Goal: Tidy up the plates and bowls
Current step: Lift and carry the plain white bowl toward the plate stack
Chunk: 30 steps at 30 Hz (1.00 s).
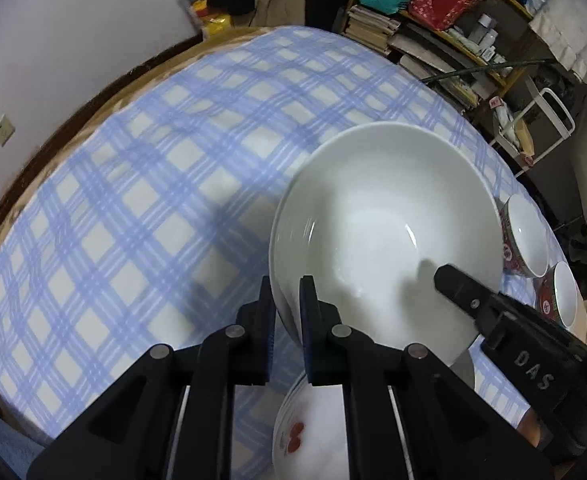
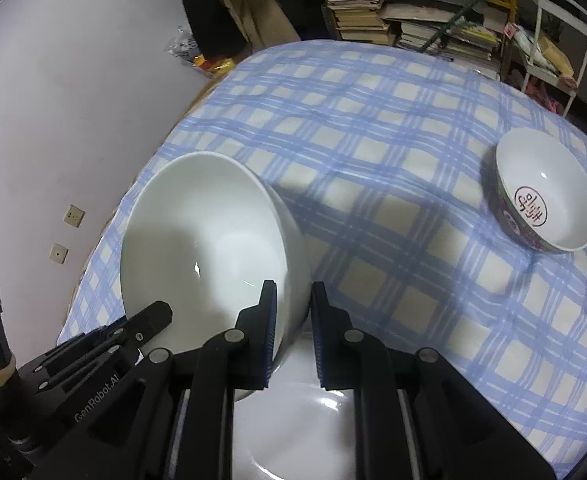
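Note:
A large plain white bowl (image 1: 377,216) (image 2: 201,232) hangs over the checked tablecloth, carried by both grippers. My left gripper (image 1: 289,300) is shut on the near left part of its rim. My right gripper (image 2: 293,300) is shut on the opposite wall, one pad inside and one outside. In the left wrist view a right gripper finger (image 1: 457,286) reaches into the bowl. In the right wrist view a left gripper finger (image 2: 149,320) lies at the rim. Below the bowl sits a white plate with red marks (image 1: 293,436) (image 2: 305,420).
Two red-patterned bowls (image 1: 527,236) (image 1: 565,296) stand at the table's right side, one showing a red seal inside (image 2: 545,196). The blue checked cloth (image 1: 153,168) (image 2: 393,152) covers the table. A wall lies to the left, with cluttered book shelves (image 2: 413,12) and a white rack (image 2: 553,40) behind.

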Motion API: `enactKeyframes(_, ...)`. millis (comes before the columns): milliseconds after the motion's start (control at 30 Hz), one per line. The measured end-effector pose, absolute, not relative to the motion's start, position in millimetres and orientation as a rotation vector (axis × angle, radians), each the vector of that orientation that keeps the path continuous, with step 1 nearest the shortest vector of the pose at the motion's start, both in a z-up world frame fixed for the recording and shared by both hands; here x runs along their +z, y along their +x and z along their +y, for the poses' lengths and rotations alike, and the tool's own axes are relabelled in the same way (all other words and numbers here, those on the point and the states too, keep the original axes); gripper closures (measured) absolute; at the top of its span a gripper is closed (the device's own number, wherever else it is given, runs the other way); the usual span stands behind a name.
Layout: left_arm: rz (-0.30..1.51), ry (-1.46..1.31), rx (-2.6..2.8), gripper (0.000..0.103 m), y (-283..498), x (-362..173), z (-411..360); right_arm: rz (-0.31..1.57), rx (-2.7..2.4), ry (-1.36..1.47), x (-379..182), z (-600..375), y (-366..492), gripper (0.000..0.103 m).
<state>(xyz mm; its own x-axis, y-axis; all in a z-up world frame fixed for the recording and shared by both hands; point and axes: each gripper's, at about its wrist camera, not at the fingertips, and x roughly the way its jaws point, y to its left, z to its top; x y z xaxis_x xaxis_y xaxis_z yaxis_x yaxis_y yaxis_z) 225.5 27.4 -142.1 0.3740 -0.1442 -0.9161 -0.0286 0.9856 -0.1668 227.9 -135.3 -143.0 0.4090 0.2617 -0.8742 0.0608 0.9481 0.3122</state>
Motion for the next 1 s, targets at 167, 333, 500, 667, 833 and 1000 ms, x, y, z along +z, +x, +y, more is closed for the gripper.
enactKeyframes(167, 1.203, -0.204, -0.083, 0.093, 236, -151, 28, 1.162, 0.123, 0.333, -149, -142, 239, 0.085)
enactKeyframes(333, 1.222, -0.231, -0.075, 0.093, 250, -162, 29, 1.163, 0.114, 0.310, -155, -140, 252, 0.085)
enactKeyframes(500, 1.229, -0.253, -0.074, 0.093, 260, -170, 29, 1.167, 0.108, 0.308, -165, -142, 261, 0.085)
enactKeyframes(667, 1.224, -0.277, -0.070, 0.093, 267, -176, 28, 1.186, 0.105, 0.347, -179, -149, 268, 0.085)
enactKeyframes(833, 1.250, -0.255, -0.085, 0.090, 269, -181, 25, 1.192, 0.109, 0.332, -186, -148, 270, 0.085)
enactKeyframes(1000, 1.247, -0.214, -0.088, 0.089, 267, -180, 21, 1.193, 0.107, 0.283, -185, -144, 269, 0.085)
